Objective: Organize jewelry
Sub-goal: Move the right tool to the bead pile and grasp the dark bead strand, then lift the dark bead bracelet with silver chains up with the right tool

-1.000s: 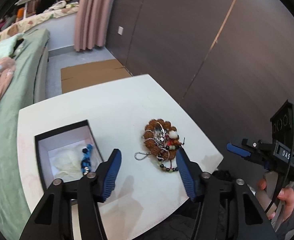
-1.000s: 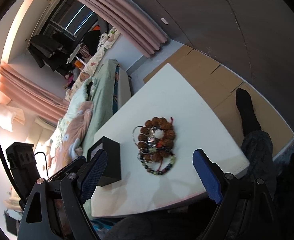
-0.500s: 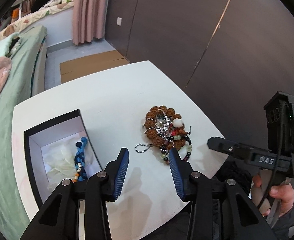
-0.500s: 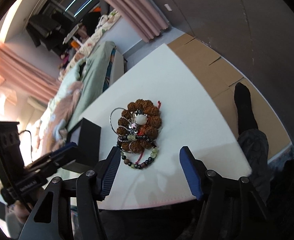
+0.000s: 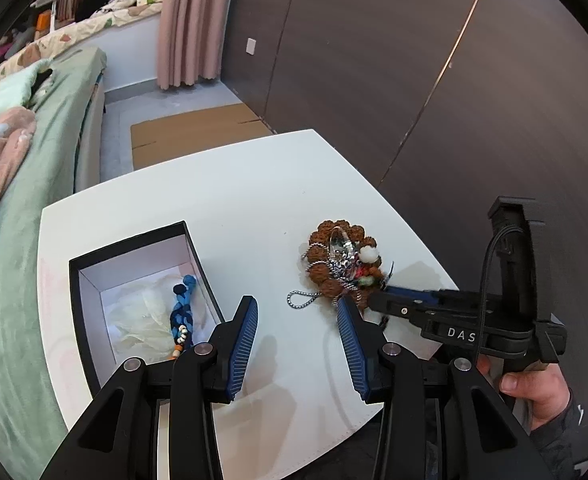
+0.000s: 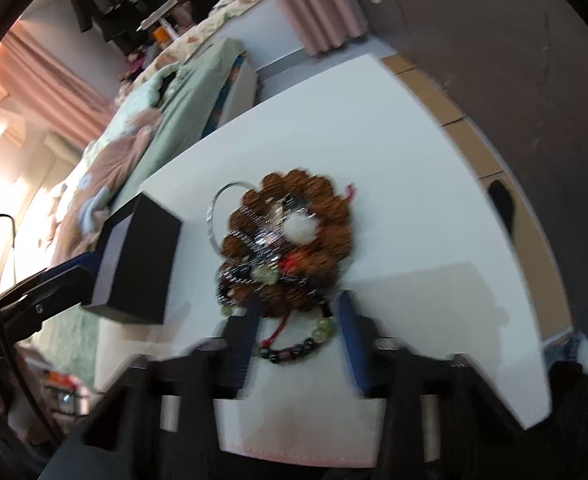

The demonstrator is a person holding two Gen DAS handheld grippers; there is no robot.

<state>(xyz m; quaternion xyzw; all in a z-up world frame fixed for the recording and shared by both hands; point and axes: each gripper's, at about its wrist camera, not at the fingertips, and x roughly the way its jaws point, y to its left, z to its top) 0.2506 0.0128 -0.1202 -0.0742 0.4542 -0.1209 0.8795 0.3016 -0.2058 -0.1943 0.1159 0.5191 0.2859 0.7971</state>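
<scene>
A pile of jewelry (image 5: pixel 339 260) lies on the white table (image 5: pixel 234 200): a brown seed-bead bracelet (image 6: pixel 294 236), silver chains and a green and black bead bracelet (image 6: pixel 297 344). A black box (image 5: pixel 134 296) with a white lining holds a blue braided bracelet (image 5: pixel 182 314). My left gripper (image 5: pixel 295 342) is open and empty, between box and pile. My right gripper (image 6: pixel 297 312) is open, its fingertips (image 6: pixel 347 308) at the near edge of the pile with the bead bracelet between them; it also shows in the left wrist view (image 5: pixel 389 292).
A bed with green bedding (image 5: pixel 34 120) runs along the table's left. Dark wardrobe panels (image 5: pixel 413 60) stand behind. Flat cardboard (image 5: pixel 190 136) lies on the floor beyond the table. The box shows from outside in the right wrist view (image 6: pixel 142 256).
My right gripper has moved forward to the near edge of the jewelry pile and narrowed its jaws. My left gripper has narrowed and stayed over the table between box and pile.
</scene>
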